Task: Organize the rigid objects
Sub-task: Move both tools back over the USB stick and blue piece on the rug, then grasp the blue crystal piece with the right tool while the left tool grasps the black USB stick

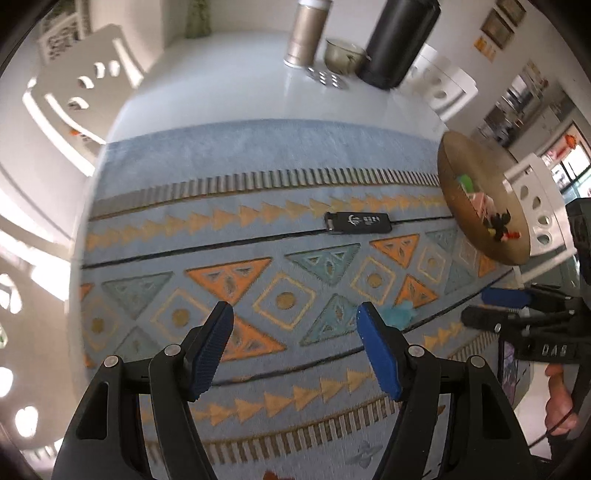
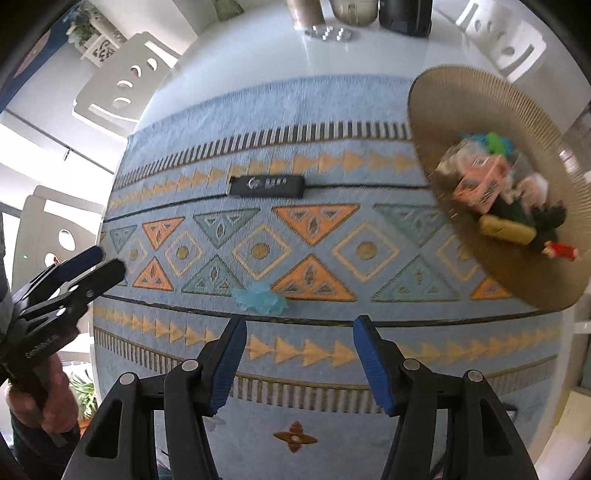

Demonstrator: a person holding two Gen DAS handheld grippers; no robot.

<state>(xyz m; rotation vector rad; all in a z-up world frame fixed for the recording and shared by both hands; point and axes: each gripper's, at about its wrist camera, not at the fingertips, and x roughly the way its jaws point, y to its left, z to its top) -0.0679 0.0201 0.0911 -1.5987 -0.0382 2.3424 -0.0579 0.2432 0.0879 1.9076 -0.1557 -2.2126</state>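
Where the left wrist camera looked down, hung the left claw (image 1: 295, 317) part open over the patterned blue mat (image 1: 229, 177), blue pads (image 1: 212, 350) apart with nothing between them. Lay beyond it, flat on the mat along a dark stripe, a black rectangular device with white print (image 1: 357, 222). Sat near the right pad a small pale blue lumpy piece (image 1: 400, 314), touching neither finger. Stood at the right a round woven tray (image 1: 476, 162), holding a heap of small toys. Reached in from the right edge the right claw (image 1: 495, 306), held by a hand (image 1: 559, 402). Stood at the far end of the white table (image 1: 229, 74) a beige cylinder (image 1: 308, 33), a bowl (image 1: 343, 55), a black cylinder (image 1: 400, 40) and a perforated metal disc (image 1: 327, 77).

Where the right wrist camera looked down, hung the right claw (image 2: 299, 328) likewise part open and empty above the mat (image 2: 332, 110). Lay just ahead of the left pad the pale blue piece (image 2: 260, 301), apart from it. Rested farther out the black device (image 2: 267, 186). Held the tray (image 2: 461, 103) a pink box (image 2: 480, 184), a yellow block (image 2: 506, 229) and dark figures, blurred. Showed at the left edge the left claw (image 2: 107, 264), jaws apart and empty, gripped by a hand (image 2: 55, 398).
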